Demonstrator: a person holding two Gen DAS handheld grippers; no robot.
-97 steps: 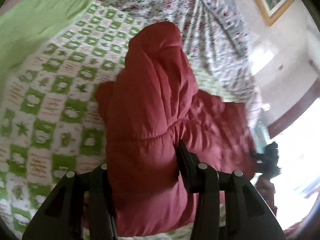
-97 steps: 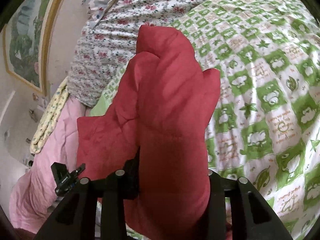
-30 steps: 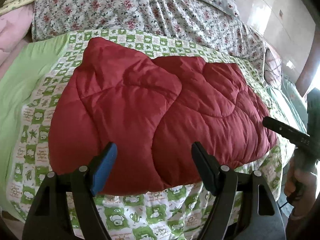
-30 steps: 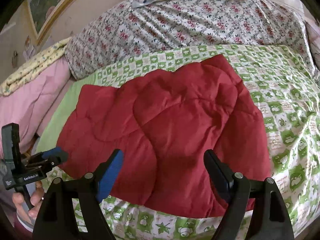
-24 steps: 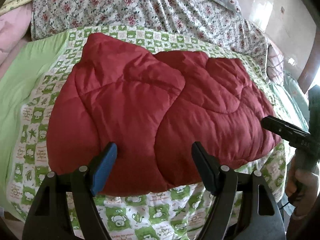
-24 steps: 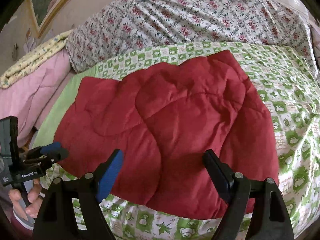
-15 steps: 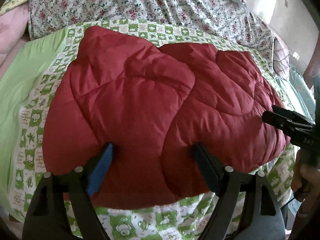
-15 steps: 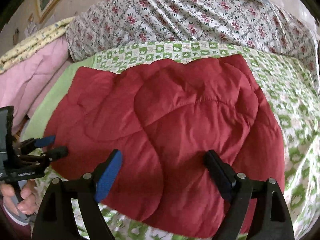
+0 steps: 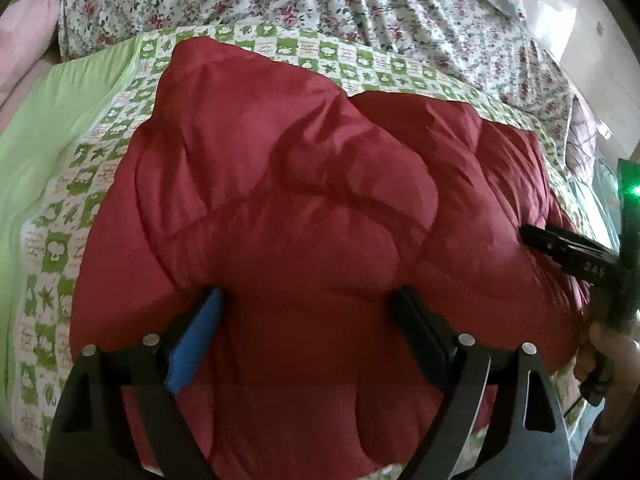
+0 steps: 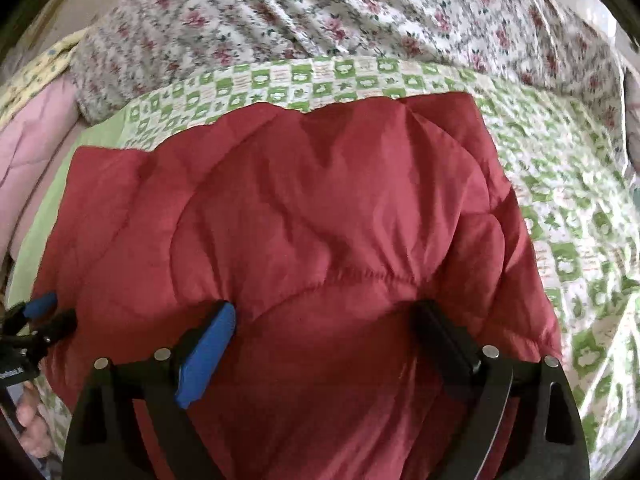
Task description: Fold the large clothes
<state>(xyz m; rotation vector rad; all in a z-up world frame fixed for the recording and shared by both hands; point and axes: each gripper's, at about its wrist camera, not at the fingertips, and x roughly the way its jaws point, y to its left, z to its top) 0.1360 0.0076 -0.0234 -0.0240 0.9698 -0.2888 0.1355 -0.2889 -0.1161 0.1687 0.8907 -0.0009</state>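
Two hand-held grippers, left (image 9: 308,304) and right (image 10: 328,320), had just been opening; their jaws stood apart, pressing into the puffy red quilted jacket (image 9: 304,184). It lay folded on the green-checked bed (image 9: 72,168).

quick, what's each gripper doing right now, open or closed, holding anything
Left gripper: open, jaws just been widening, spread over the red padded jacket, not clamping it.
Right gripper: open, also just widening over the jacket, holding nothing.
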